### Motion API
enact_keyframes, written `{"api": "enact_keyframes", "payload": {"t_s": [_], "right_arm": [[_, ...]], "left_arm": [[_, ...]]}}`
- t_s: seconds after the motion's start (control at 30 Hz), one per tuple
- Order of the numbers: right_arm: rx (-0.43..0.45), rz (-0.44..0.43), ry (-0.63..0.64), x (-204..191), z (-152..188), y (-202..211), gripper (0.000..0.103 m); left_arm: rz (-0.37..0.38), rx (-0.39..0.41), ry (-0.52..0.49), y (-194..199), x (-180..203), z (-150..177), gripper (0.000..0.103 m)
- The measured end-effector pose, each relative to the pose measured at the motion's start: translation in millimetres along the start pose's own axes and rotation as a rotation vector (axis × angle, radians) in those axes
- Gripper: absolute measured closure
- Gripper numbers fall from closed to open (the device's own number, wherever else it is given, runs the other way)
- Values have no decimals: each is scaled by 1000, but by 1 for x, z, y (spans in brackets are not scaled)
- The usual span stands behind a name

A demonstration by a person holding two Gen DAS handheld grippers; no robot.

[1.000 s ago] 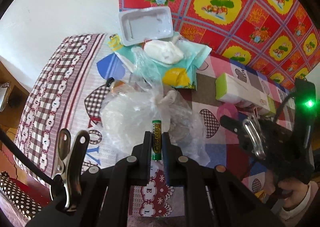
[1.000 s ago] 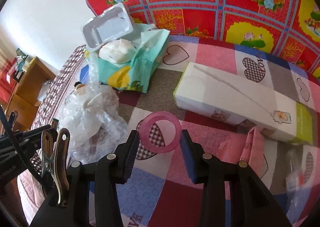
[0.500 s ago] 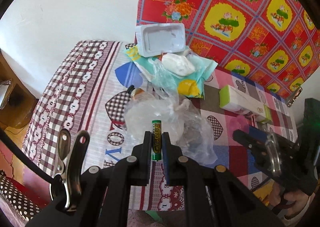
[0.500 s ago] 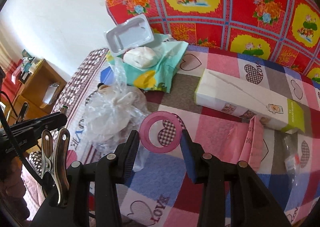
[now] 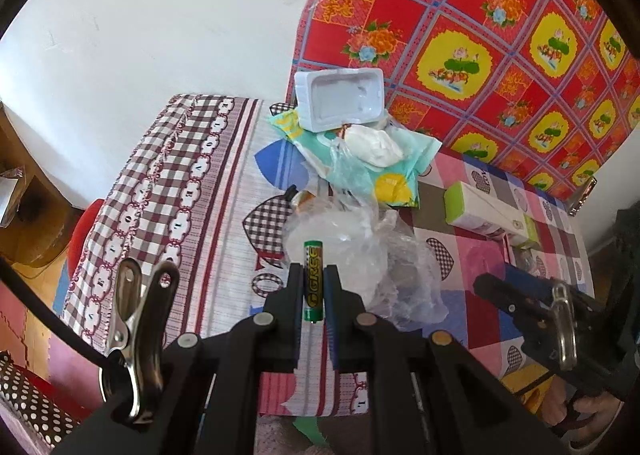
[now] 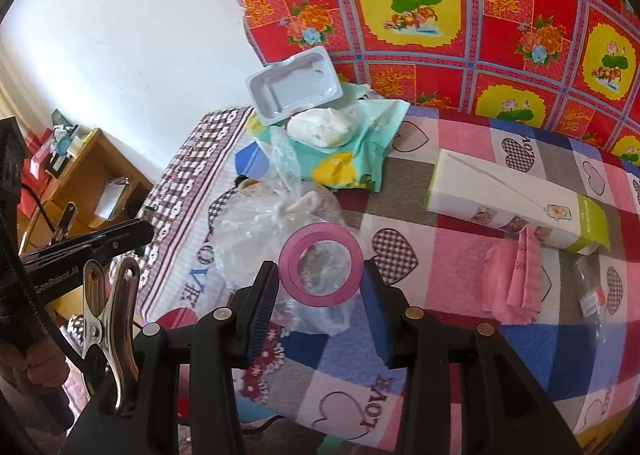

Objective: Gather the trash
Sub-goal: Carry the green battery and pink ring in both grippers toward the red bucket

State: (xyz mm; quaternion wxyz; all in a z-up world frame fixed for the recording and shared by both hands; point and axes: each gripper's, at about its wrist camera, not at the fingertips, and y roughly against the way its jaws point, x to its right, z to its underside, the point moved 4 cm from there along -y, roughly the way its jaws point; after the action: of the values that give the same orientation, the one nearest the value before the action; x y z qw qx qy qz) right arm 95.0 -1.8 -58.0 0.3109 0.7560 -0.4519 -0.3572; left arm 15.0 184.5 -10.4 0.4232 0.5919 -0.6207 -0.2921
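My left gripper [image 5: 312,279] is shut on a green battery [image 5: 312,279] that stands up between its pads, lifted above the table. My right gripper [image 6: 321,275] is shut on a pink ring [image 6: 321,264], held by its two sides in the air. Below both lies a crumpled clear plastic bag [image 5: 360,247] [image 6: 272,231] on the patchwork tablecloth. Behind it rest a teal wrapper with a white wad [image 5: 374,145] [image 6: 322,127] and a white plastic tray [image 5: 340,99] [image 6: 294,85]. In the left wrist view the right gripper [image 5: 532,303] shows at the right edge.
A long white and green box [image 6: 516,201] [image 5: 486,211] lies at the right, with folded pink paper [image 6: 516,279] in front of it. A clear bottle [image 6: 592,295] lies at the far right. A wooden shelf [image 6: 80,179] stands left of the table. A red floral cloth [image 6: 440,7] hangs behind.
Both grippers have pulled back and upward from the table with the battery and the pink ring still held. More of the wall and table edge has come into view.
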Motion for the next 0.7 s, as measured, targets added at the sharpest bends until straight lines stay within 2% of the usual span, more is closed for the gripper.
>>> {"api": "enact_keyframes", "payload": {"t_s": [0.7], "right_arm": [[41, 12, -40, -56, 10, 0, 60]], "left_arm": [[36, 6, -50, 15, -46, 4, 93]]}}
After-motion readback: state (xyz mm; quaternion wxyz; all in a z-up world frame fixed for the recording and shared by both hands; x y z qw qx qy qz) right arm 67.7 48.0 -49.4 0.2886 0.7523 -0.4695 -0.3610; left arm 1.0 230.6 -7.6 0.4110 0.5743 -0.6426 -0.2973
